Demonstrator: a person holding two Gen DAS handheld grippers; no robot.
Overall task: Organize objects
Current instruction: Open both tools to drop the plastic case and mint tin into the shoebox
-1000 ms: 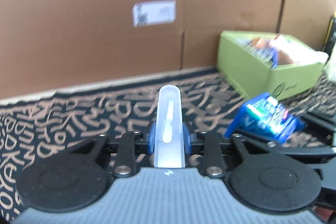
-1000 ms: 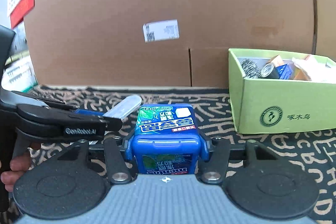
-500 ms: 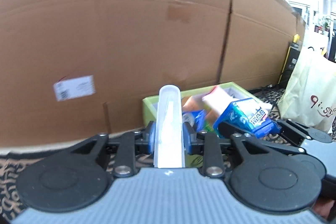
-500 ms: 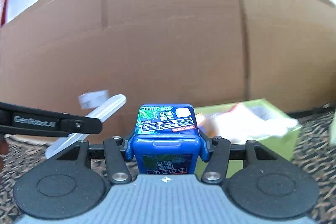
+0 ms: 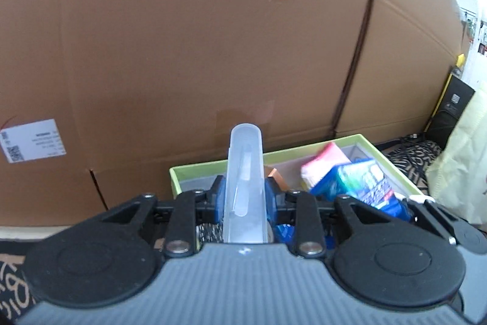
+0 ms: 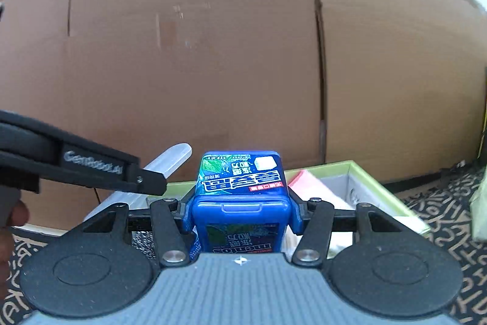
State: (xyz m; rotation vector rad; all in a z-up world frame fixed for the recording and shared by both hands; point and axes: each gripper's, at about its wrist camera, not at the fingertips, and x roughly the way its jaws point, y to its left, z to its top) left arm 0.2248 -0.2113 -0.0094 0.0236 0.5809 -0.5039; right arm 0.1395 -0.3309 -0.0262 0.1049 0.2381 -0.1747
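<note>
My left gripper is shut on a clear plastic tube case that sticks forward and up over the near end of a green box. My right gripper is shut on a blue Mentos gum box and holds it above the same green box. The gum box also shows in the left wrist view, to the right of the tube case. The tube case shows in the right wrist view, held by the left gripper.
The green box holds a pink-and-white packet, an orange item and a metal scrubber. A tall cardboard wall stands behind it. A black patterned cloth covers the table. A pale bag stands at the right.
Both grippers have lifted from the patterned cloth and moved right, and now sit over the green box, each with its object in hand.
</note>
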